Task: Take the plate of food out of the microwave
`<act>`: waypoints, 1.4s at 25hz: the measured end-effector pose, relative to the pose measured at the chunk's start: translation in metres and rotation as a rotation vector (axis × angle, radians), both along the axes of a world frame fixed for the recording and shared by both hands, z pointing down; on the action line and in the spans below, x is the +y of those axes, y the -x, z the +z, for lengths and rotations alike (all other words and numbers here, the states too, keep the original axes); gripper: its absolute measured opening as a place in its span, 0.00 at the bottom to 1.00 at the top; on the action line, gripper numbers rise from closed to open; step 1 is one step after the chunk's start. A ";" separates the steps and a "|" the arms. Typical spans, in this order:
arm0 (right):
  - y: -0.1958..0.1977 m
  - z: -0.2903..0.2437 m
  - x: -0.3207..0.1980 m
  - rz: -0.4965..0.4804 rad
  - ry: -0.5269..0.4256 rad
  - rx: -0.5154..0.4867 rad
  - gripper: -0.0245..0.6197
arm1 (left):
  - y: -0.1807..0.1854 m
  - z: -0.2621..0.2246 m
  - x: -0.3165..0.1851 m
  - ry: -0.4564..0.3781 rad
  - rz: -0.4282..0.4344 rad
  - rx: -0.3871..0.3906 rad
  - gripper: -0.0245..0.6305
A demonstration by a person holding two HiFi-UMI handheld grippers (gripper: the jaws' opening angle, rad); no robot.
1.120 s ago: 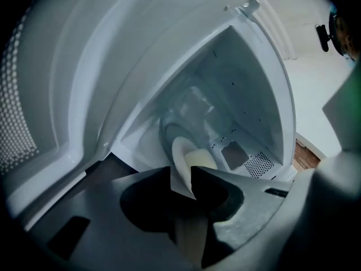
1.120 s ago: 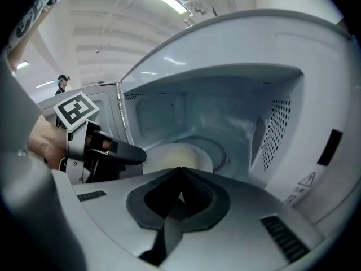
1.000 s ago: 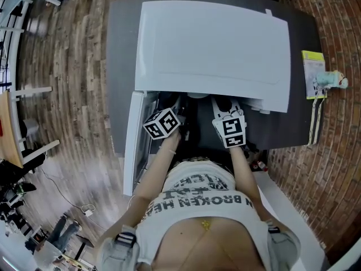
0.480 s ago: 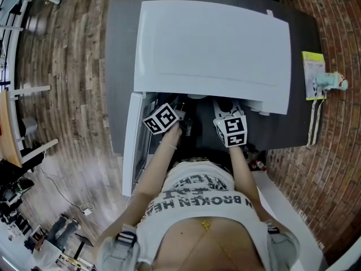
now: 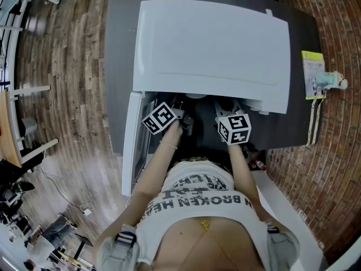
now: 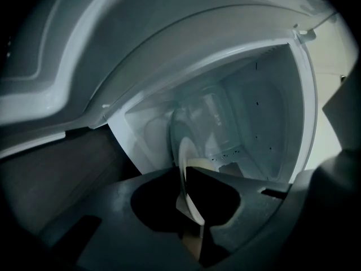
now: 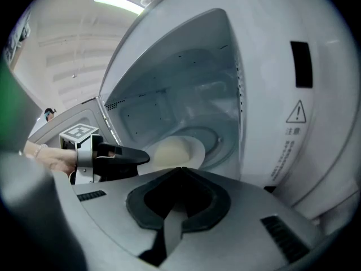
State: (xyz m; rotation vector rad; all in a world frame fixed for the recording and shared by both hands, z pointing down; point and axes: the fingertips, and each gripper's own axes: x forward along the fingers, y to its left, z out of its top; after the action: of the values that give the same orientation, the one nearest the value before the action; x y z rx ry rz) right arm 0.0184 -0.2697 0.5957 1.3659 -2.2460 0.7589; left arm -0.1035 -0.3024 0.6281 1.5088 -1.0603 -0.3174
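The white microwave [image 5: 214, 44] stands with its door [image 5: 134, 140] swung open to the left. Inside, a white plate [image 7: 189, 150] carrying a pale mound of food [image 7: 168, 151] rests over the glass turntable [image 7: 213, 135]. My left gripper [image 6: 189, 203] is shut on the plate's rim [image 6: 184, 157], which runs edge-on between its jaws; the right gripper view shows the left gripper [image 7: 142, 157] at the plate's left side. My right gripper [image 7: 180, 171] is shut, and its tips cover the plate's near rim; whether they pinch it is hidden. From the head view both grippers [image 5: 185, 123] [image 5: 227, 107] reach into the opening.
The microwave sits on a dark grey table [image 5: 118, 66]. A yellow-green packet and a small bottle [image 5: 316, 75] lie at the table's right edge. The control side with a warning label [image 7: 296, 114] is to the right of the cavity. Brick floor lies right, wood floor left.
The right gripper's marker cube has drifted a little to the right and toward me. The left cube has turned and shifted slightly left. The microwave and door have not moved.
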 end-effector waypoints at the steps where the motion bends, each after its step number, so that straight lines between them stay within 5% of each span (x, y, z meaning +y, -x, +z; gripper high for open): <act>1: -0.001 0.000 0.000 0.013 0.007 -0.024 0.05 | 0.000 0.000 0.001 0.007 -0.008 0.012 0.10; 11: -0.007 0.007 0.002 0.160 0.098 -0.298 0.06 | 0.001 0.001 0.011 0.041 -0.043 0.040 0.09; 23: -0.003 0.022 0.003 0.245 0.222 -0.515 0.25 | 0.002 0.001 0.023 0.071 -0.060 0.070 0.08; 35: 0.000 0.032 -0.005 0.302 0.282 -0.691 0.21 | 0.002 0.002 0.032 0.081 -0.059 0.085 0.08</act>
State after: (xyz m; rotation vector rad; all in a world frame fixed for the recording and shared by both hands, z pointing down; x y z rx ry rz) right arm 0.0183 -0.2751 0.6274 1.4649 -2.2782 1.8088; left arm -0.1054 -0.2708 0.6305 1.3819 -1.0398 -0.3719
